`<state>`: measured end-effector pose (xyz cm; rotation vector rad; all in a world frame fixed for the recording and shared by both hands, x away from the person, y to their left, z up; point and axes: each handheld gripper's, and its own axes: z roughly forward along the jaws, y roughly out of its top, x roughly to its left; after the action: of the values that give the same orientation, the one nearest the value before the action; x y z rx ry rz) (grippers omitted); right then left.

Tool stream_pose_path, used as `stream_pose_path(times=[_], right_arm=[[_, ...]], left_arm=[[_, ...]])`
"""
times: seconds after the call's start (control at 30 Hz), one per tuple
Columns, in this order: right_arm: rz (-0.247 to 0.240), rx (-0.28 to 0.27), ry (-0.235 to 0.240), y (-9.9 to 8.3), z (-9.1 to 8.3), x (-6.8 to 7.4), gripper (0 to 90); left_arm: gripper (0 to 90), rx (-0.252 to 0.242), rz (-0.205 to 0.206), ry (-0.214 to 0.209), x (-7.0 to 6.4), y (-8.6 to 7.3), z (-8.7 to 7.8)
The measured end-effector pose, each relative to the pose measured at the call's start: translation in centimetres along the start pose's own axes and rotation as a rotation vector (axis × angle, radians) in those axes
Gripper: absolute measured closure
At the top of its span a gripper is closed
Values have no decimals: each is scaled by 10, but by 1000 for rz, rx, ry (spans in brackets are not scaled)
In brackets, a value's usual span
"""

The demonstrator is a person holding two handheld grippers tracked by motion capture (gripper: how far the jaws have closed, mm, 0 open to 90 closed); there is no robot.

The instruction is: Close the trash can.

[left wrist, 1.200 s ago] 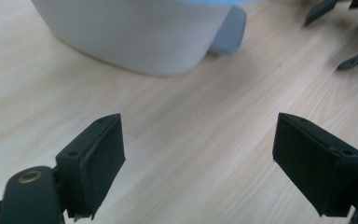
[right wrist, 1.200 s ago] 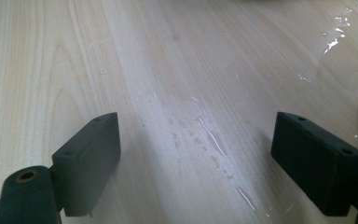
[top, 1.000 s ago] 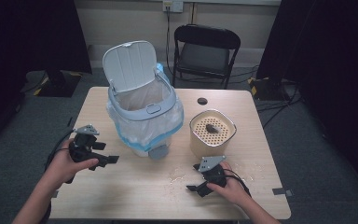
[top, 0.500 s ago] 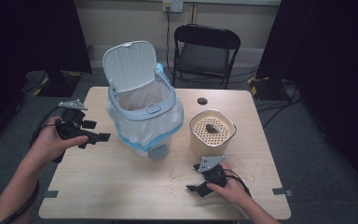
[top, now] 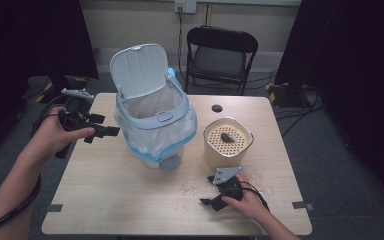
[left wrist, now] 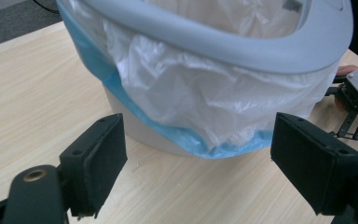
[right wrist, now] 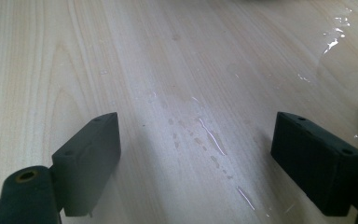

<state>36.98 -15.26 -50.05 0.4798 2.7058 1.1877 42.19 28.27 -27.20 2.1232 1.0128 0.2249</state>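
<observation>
A small light-blue bin (top: 155, 125) with a clear plastic liner (left wrist: 205, 93) and its lid (top: 139, 70) swung up stands at the table's middle. My left gripper (top: 102, 132) hangs open just left of the bin, its jaws pointed at the liner. A cream container (top: 227, 141) with a perforated top and a dark lump (top: 226, 137) on it sits to the bin's right. Low over the wet wood near the front edge, my right gripper (top: 211, 199) is open and holds nothing. The right gripper (left wrist: 356, 100) is also seen past the bin in the left gripper view.
Water drops and streaks (right wrist: 214, 140) lie on the table (top: 105, 200) in front of the cream container. A small black disc (top: 217, 108) lies at the back of the table. A black folding chair (top: 220, 55) stands behind the table.
My left gripper has risen and travelled from the table's front left to a spot beside the bin, turning to face it. The right gripper has stayed put.
</observation>
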Motion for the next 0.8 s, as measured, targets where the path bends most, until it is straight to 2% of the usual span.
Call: stream_pose_path(times=[0.27,0.37,0.57,0.8], right_arm=[[-1,1,2,0,0,0,150],[0,1,3,0,0,0,150],[0,1,2,0,0,0,150],[0,1,2,0,0,0,150]], left_arm=[[178,-11,12,-10,-1,25,-1],[179,-19,8,-7,-1,29,-2],[180,-30,22,0,2,51,-2],[184,-42,10,4,8,61,5]])
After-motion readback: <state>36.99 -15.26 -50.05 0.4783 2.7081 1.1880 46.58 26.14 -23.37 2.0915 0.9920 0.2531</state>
